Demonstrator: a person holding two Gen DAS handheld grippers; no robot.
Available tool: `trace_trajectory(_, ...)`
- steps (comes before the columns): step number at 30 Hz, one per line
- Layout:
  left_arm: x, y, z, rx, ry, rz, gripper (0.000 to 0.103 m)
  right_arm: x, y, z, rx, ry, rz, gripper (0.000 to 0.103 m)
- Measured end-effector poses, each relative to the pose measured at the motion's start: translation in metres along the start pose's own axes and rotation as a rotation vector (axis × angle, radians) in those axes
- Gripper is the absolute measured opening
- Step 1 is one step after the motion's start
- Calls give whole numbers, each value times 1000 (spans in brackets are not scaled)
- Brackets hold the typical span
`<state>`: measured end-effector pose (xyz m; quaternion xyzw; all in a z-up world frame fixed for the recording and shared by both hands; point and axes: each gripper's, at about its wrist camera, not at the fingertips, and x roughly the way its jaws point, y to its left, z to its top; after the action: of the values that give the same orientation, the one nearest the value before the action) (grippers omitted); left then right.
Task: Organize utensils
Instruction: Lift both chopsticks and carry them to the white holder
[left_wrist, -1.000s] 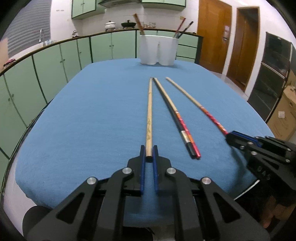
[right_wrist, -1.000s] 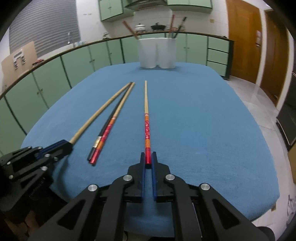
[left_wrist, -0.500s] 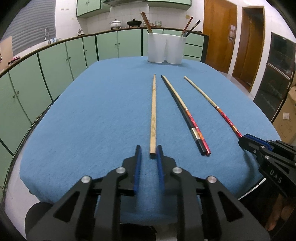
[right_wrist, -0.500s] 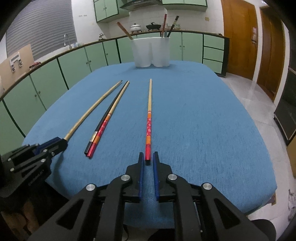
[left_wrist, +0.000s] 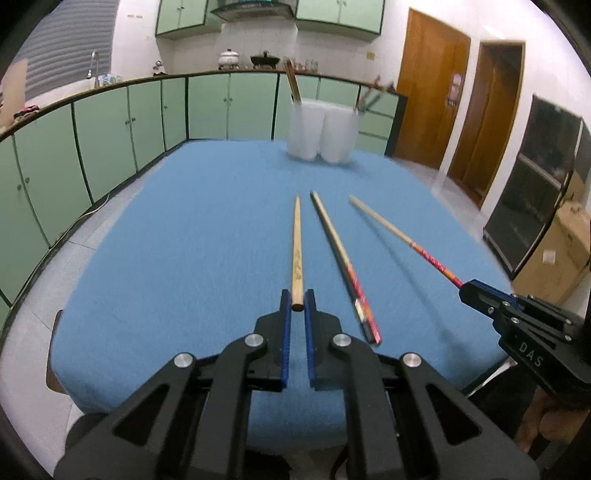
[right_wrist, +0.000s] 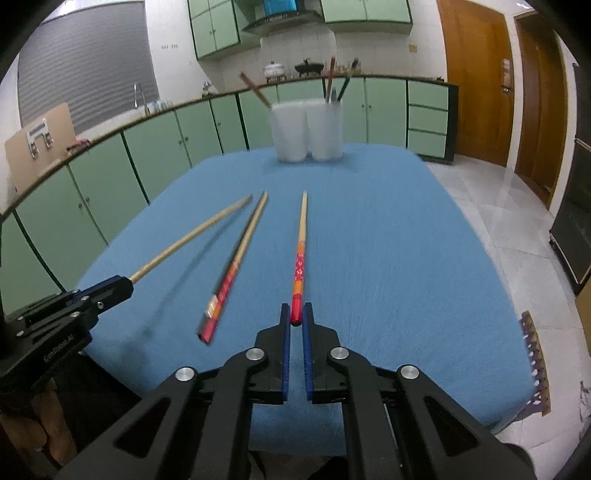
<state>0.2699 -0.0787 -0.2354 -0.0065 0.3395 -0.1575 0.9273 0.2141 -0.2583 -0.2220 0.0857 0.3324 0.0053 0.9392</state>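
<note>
The desk (left_wrist: 166, 277) is covered in matt, rough-woven blue cloth. A plain chopstick (left_wrist: 297, 251) of bare, unlacquered wood is noted; a second chopstick (right_wrist: 298, 273) is glossy red-lacquered at its thick end. Both cups (right_wrist: 306, 131) appear smooth white plastic. Gripper bodies are matt black.

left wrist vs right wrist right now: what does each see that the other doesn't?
Left wrist only: the left gripper head-on, shut on the plain wooden chopstick; two dark doorways at right.

Right wrist only: the right gripper head-on, shut on the red-handled chopstick; grey shutter and cardboard at left.

Both: blue tablecloth, the dark pair of chopsticks lying between, two white holders at the far end, green cabinets.
</note>
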Motion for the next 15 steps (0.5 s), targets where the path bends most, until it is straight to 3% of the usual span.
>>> trace_trajectory(9, -40, -1, 61, 26, -130, -16, 6, -36, 10, 66, -43, -95, 15, 6)
trace_trajectory(15, -40, 1, 104, 52, -134, -39, 6, -42, 17, 111, -110, -121, 11, 6)
